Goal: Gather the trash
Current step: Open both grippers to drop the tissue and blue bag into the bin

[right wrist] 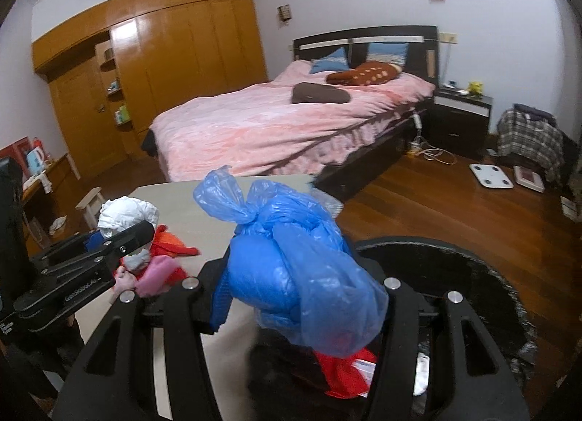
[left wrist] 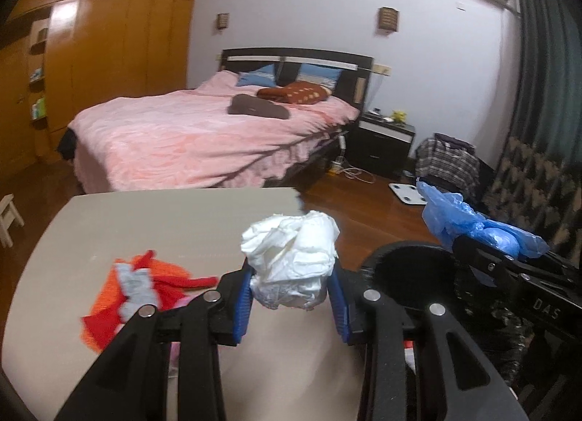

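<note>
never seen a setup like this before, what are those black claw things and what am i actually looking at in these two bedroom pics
They are two handheld grippers, one in each of a person's hands, each with a wide-angle camera looking along its two fingers. So each picture is one gripper's own view.

The left gripper is shut on a crumpled white paper wad. The right gripper is shut on a knotted blue plastic bag.

Both are held over a beige table where red, orange, grey and pink scraps lie. Next to the table stands a black bin with some trash in it. A bed with a pink cover is behind.
</note>
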Action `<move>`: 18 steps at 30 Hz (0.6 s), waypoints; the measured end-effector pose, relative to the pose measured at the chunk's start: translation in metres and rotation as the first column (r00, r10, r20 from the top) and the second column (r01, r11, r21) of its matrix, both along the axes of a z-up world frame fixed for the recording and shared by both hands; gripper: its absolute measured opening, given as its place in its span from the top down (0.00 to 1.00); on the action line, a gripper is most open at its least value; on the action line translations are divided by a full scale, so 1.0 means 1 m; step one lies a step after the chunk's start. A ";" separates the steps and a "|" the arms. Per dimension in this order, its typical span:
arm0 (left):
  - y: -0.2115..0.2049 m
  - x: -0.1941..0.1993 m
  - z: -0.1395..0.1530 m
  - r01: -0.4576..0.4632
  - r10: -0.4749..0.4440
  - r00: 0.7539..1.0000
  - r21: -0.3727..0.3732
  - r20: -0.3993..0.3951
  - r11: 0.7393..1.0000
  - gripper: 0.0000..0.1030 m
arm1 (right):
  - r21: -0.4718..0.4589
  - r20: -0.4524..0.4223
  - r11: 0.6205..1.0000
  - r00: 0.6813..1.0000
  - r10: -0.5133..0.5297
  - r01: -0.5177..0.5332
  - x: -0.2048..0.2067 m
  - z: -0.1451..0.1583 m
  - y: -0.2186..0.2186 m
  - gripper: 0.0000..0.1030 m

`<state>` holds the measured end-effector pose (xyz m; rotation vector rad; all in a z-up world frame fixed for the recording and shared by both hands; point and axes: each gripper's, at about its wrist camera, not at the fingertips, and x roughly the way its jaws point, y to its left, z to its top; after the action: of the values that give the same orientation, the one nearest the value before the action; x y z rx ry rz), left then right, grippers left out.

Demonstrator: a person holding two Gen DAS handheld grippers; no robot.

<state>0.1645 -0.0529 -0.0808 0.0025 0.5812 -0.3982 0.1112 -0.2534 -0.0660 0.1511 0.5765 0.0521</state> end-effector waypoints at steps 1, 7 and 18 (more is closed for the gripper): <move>-0.008 -0.002 -0.001 0.017 -0.017 1.000 0.000 -0.002 1.000 0.64 | 0.000 -0.001 1.000 1.000 -0.010 0.010 -0.002 -0.001 -0.005 0.50; -0.055 -0.011 -0.008 0.117 -0.117 0.993 -0.010 -0.010 0.993 0.64 | -0.014 -0.023 0.995 0.995 -0.096 0.095 -0.019 -0.009 -0.046 0.49; -0.126 -0.015 -0.026 0.262 -0.263 0.964 -0.022 -0.048 0.965 0.64 | -0.007 -0.083 0.973 0.970 -0.229 0.230 -0.045 -0.038 -0.109 0.49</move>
<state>0.1498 -0.1792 -0.1065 0.0554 0.6297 -0.6625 0.0665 -0.3622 -0.1042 0.2227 0.6387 -0.1792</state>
